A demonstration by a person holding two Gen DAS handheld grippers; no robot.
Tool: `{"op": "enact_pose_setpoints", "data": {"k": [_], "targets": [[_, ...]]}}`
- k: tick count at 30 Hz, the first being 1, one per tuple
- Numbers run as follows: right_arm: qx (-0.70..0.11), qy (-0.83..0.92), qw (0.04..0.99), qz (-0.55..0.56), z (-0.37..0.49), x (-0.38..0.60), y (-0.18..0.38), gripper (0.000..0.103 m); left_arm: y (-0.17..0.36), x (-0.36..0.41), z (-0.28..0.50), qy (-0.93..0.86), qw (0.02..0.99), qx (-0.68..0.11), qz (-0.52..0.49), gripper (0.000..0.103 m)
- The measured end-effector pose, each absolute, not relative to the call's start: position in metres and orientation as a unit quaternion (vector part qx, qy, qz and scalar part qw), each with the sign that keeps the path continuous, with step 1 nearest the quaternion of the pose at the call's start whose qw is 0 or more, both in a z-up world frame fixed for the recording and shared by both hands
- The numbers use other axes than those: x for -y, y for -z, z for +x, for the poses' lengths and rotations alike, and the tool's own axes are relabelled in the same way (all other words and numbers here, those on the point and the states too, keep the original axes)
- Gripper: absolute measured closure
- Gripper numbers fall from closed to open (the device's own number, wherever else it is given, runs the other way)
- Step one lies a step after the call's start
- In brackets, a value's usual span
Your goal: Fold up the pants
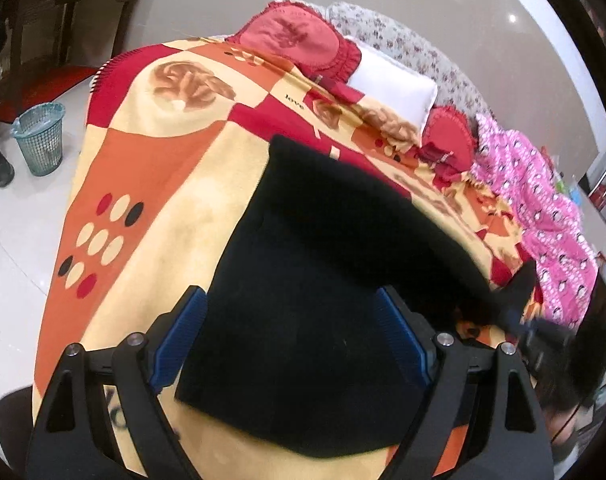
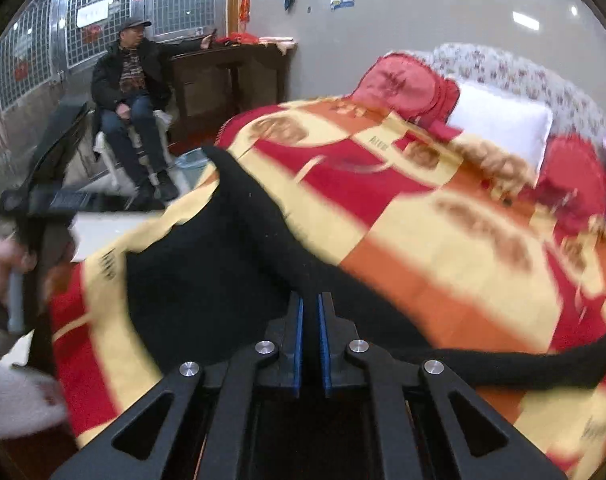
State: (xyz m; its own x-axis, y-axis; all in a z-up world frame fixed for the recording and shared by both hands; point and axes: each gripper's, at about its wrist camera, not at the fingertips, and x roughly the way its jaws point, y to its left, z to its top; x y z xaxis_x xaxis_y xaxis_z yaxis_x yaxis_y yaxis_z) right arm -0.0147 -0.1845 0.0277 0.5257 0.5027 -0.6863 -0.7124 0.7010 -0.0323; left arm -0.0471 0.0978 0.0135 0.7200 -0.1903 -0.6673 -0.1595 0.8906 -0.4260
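Pants (image 1: 323,280), black, lie on the patterned blanket (image 1: 143,184) of the bed, long axis running from the near edge toward the red pillows (image 1: 299,40). Left gripper (image 1: 291,340) hovers above them, jaws wide apart. Right gripper (image 2: 310,320) has its jaws nearly together, pinching the pants edge.

A bed carries everything, covered by a blanket (image 1: 143,184) patterned in cream, orange and red blocks with brown roses and oval dots. Black pants (image 1: 303,280) lie flat on the blanket near its front edge, one part of them raised off it in the right wrist view. At the head end, a red frilled pillow (image 1: 299,40) rests beside a white pillow (image 1: 395,88), with a smaller red cushion (image 1: 449,136) just beyond. A pink printed quilt (image 1: 543,216) is bunched along the bed's right side.
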Motion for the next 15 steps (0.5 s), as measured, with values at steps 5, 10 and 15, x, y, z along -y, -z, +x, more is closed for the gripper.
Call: {"op": "enact_pose_setpoints", "data": {"k": [5, 10, 15], "targets": [[-0.374, -0.348, 0.849, -0.138, -0.059, 0.193, 0.018, 0.096, 0.001, -0.101, -0.064, 0.009, 0.888, -0.386, -0.249, 0.017], [-0.395, -0.347, 0.848, -0.070, -0.056, 0.211, 0.036, 0.096, 0.017, -0.104, -0.063, -0.008, 0.877, -0.404, -0.258, 0.017], [-0.367, -0.333, 0.861, -0.116, -0.062, 0.195, 0.025, 0.070, 0.023, -0.108, -0.055, -0.020, 0.876, -0.403, -0.265, 0.017]]}}
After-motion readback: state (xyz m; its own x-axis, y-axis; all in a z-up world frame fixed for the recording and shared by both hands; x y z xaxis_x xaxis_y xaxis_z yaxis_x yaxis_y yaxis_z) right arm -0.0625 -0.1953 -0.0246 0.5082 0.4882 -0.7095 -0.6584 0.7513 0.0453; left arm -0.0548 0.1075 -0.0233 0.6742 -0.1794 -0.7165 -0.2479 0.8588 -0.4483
